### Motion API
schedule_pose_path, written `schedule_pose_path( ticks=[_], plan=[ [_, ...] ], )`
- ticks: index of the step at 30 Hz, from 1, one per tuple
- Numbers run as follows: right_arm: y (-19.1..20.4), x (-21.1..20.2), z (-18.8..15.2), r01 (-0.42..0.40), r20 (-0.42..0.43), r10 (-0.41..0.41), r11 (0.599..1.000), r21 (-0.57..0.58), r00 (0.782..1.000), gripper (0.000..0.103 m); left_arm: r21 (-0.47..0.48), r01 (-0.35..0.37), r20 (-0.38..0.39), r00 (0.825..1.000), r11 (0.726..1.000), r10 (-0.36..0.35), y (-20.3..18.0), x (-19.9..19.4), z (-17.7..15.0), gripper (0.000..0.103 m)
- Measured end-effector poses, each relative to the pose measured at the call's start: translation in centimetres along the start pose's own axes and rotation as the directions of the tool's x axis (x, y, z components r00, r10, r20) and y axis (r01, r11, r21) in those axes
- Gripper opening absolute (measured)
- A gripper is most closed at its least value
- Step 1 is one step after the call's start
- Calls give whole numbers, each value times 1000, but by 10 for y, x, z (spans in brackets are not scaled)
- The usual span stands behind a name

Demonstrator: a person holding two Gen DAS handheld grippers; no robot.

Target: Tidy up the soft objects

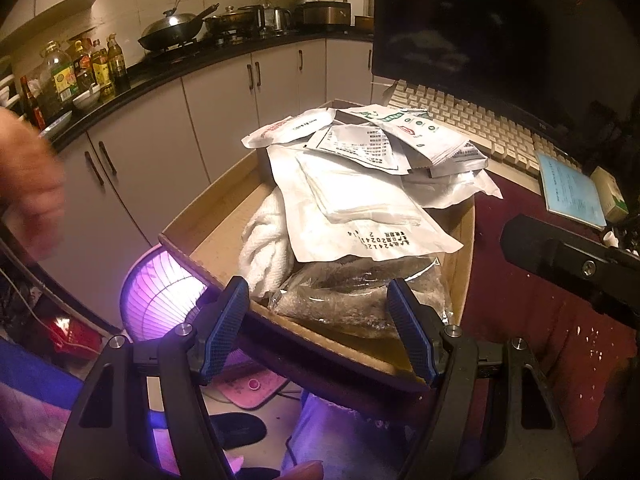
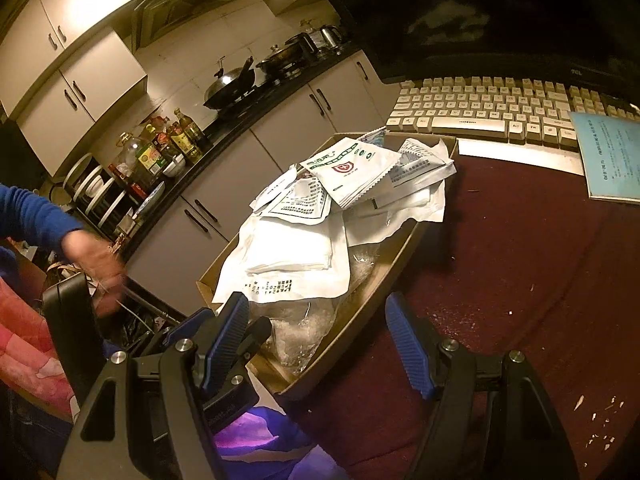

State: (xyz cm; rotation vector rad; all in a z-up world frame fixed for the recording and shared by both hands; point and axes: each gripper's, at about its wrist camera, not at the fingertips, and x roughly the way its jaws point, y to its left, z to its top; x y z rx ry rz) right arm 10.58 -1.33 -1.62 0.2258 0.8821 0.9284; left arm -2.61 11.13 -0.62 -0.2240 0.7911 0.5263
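1. A cardboard box (image 1: 224, 216) is sitting at the edge of a desk (image 1: 520, 280) covered in dark red cloth, and it is holding a heap of soft things.
2. A large white pouch (image 1: 360, 216) with a folded white pad inside is lying on top of the heap, its printed edge pointing toward the near side of the box.
3. Several smaller white packets (image 1: 420, 132) with green and red print are piling up at the far end of the box, overlapping one another and the large pouch.
4. A white towel (image 1: 264, 248) is lying under the pouch on the left side, and a clear plastic bag (image 1: 352, 296) is filling the near end of the box.
5. The left tool (image 1: 316, 328) is hovering over the near rim of the box with its blue pads standing wide apart and nothing between them; the plastic bag is showing just beyond them.
6. The right tool (image 2: 320, 340) is also standing wide open and gripping nothing, with its pads (image 2: 408, 344) straddling the near corner of the box.
7. A hand (image 2: 96, 272) in a blue sleeve (image 2: 32, 212) is showing, blurred, to the left.
8. A beige keyboard (image 2: 480, 108) and a blue booklet (image 2: 608, 156) are lying on the desk beyond the box, below a dark monitor (image 1: 500, 20).
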Motion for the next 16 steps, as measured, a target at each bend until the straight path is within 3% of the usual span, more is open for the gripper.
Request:
schedule_pose_path(
  ticks=[16],
  plan=[
    [-1,-6,-5,3,1,-3,1000,15,1000,71,43,-10,18,1000,999,9,-12,-4,-2,73]
  ],
)
